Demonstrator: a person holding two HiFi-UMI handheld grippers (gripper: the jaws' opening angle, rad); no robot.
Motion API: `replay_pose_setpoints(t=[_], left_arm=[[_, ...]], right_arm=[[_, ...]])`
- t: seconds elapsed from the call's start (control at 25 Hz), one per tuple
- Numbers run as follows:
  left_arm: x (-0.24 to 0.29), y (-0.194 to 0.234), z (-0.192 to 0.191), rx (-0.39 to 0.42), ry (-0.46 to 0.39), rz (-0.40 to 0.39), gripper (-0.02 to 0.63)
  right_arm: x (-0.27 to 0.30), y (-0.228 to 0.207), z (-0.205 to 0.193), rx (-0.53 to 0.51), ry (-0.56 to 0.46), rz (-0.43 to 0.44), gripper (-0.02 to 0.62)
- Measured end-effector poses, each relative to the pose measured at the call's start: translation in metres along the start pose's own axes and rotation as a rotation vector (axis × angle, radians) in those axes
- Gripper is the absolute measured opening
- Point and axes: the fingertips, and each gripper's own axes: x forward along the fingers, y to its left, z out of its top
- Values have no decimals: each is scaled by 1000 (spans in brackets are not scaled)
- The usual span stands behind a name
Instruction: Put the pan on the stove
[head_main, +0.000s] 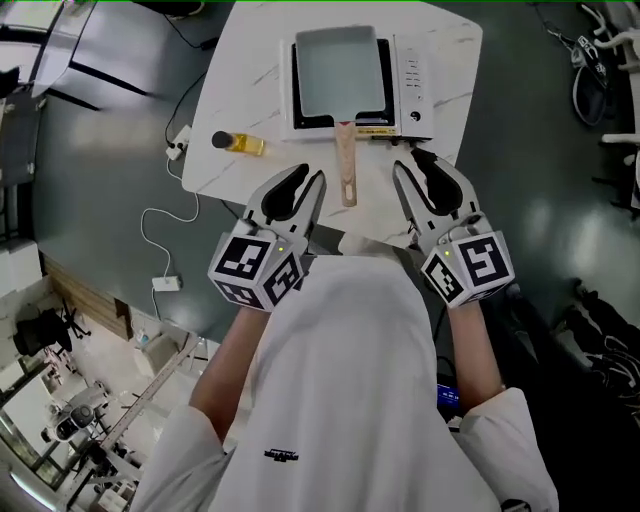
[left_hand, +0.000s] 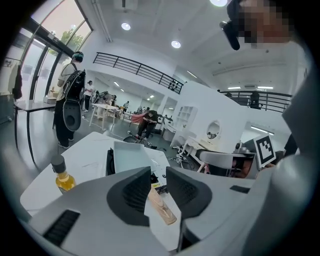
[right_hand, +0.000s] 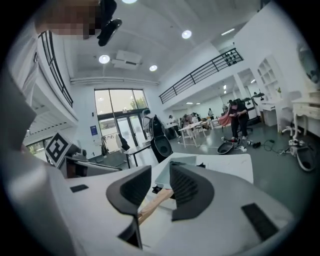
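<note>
Looking down in the head view, we saw the rectangular grey pan with a wooden handle (head_main: 338, 68) sitting on the black-and-white portable stove (head_main: 412, 75) on the white marble counter (head_main: 255, 90). Our left gripper (head_main: 309, 175) and right gripper (head_main: 412, 160) flanked the handle. In the left gripper view, the jaws stood apart, empty. In the right gripper view, they likewise gaped on nothing.

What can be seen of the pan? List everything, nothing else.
The pan is rectangular with low walls and a pale grey-blue inside that looks empty. It sits flat on the black top of the white stove. Its light wooden handle points toward the person, reaching past the stove's edge over the white table. The left gripper and right gripper flank the handle's end, open and not touching it.
</note>
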Motion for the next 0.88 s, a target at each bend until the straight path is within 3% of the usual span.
replay_pose_setpoints(t=[0.12,0.16,0.28,0.68,0.88], left_arm=[[-4,-5,6,12,-12,2,88],[-6,-6,8,13,-16,7,53],[-11,-6,13,25,-26,20,12],[-17,4,16,12,-39,11,2],[-24,5,8,11,-24,13,2]], right_arm=[[-18,-5,-1,-17,8,-31,91],[-24,-7,-1,-25,10,-46,87],[-35,-10,2,-32,12,-73,8],[-30,5,1,-60,45,-50,6],[-37,8,-12,7,59,-36,6]])
